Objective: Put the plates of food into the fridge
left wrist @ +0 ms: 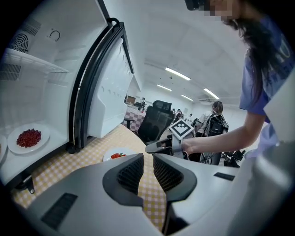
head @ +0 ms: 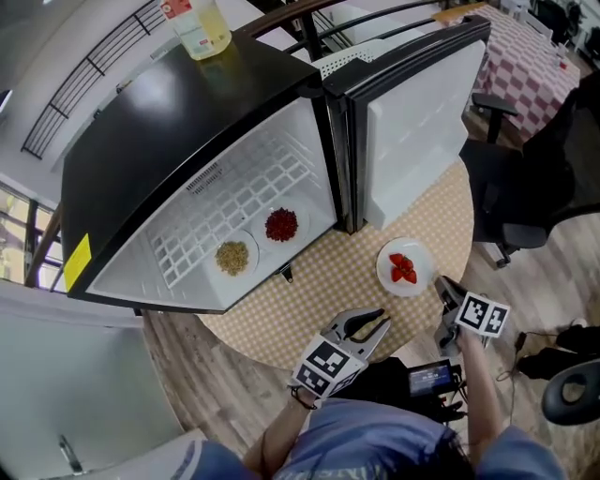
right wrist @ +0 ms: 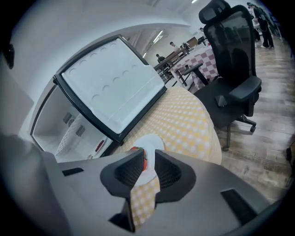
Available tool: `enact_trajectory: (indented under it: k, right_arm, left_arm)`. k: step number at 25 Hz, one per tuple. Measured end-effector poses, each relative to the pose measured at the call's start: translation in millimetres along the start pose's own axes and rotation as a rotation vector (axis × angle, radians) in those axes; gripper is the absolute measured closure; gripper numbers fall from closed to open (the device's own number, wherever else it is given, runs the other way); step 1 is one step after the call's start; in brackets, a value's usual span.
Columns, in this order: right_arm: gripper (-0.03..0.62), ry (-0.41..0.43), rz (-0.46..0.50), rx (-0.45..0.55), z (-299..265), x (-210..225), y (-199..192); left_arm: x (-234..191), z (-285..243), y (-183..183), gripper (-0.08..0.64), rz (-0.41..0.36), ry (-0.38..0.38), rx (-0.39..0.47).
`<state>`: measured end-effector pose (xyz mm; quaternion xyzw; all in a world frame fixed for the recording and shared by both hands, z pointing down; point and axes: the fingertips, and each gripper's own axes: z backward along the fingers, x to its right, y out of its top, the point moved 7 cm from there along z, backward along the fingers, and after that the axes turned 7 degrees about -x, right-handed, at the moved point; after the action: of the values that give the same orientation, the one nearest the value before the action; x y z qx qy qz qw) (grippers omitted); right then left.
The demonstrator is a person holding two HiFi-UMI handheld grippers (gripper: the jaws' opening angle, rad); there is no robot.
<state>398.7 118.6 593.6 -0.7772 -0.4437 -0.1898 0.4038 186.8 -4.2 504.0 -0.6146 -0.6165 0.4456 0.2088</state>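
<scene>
Closest in, at the bottom of the head view, the left gripper [head: 382,322] hangs over the near edge of the table [head: 309,300]. Its jaws stand a narrow gap apart with only checked cloth showing between them, so it carries nothing.

Far left, the fridge [head: 187,122] stands on the table with a bottle [head: 202,28] on its black top and its inside open to view. Two plates sit inside, side by side: the plate of yellowish food [head: 212,259] to the left and the plate of red food [head: 301,225] just right of it, close to the front edge. Neither gripper is near them, and both look settled flat. Right of the compartment, the door [head: 412,122] is swung wide and leaves the way in clear.

Further right, the plate of strawberries [head: 417,253] lies out on the table, in front of the open door and well apart from the two plates inside. The right gripper [head: 442,284] is just beside its near rim, aimed at it. In the right gripper view the plate shows through the slim gap beyond the tips, so the jaws are slightly apart and grip nothing yet. An office chair [head: 511,187] stands off the table's right side.

By this reading the job is about two thirds done: two plates are in and one remains. What is left is to clamp the strawberry plate's rim, carry it left past the door and set it down inside, where room shows beside the others.
</scene>
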Motion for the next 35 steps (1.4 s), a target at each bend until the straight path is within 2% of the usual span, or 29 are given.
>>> enact_trajectory:
  k: [8, 13, 15, 16, 18, 23, 28, 31, 35]
  right_arm:
    - [0.491, -0.038, 0.085, -0.155, -43.4, 28.2, 6.7]
    - [0.491, -0.058, 0.083, -0.181, -50.5, 28.9, 7.5]
    - [0.498, -0.058, 0.078, -0.193, -51.6, 27.1, 7.3]
    - [0.529, -0.054, 0.071, -0.2, -51.8, 26.0, 6.8]
    - [0.541, -0.035, 0.016, -0.203, -51.3, 25.1, 5.7]
    - [0.565, 0.082, -0.282, -0.15, -42.8, 23.5, 6.2]
    - [0.568, 0.227, -0.484, -0.11, -36.8, 11.3, 2.8]
    - [0.568, 0.286, -0.567, -0.093, -33.4, 2.7, -0.3]
    - [0.568, 0.324, -0.615, -0.079, -29.3, -10.6, -3.8]
  left_arm:
    - [0.3, -13.7, 2.2, 0.499, 0.023, 0.026, -0.013]
    - [-2.5, -15.2, 4.1, 0.499, 0.028, 0.043, -0.021]
    - [-3.4, -15.7, 4.5, 0.499, 0.031, 0.049, -0.022]
    - [-3.6, -15.7, 4.6, 0.499, 0.033, 0.051, -0.023]
    - [-3.5, -15.5, 4.5, 0.499, 0.036, 0.055, -0.025]
    - [-5.0, -11.1, 3.3, 0.499, 0.044, 0.074, -0.027]
    - [-8.5, -1.9, 0.5, 0.499, 0.06, 0.105, -0.025]
    - [-9.6, 5.1, -1.2, 0.499, 0.077, 0.122, -0.014]
    - [-10.0, 12.7, -4.5, 0.499, 0.098, 0.142, 0.0]
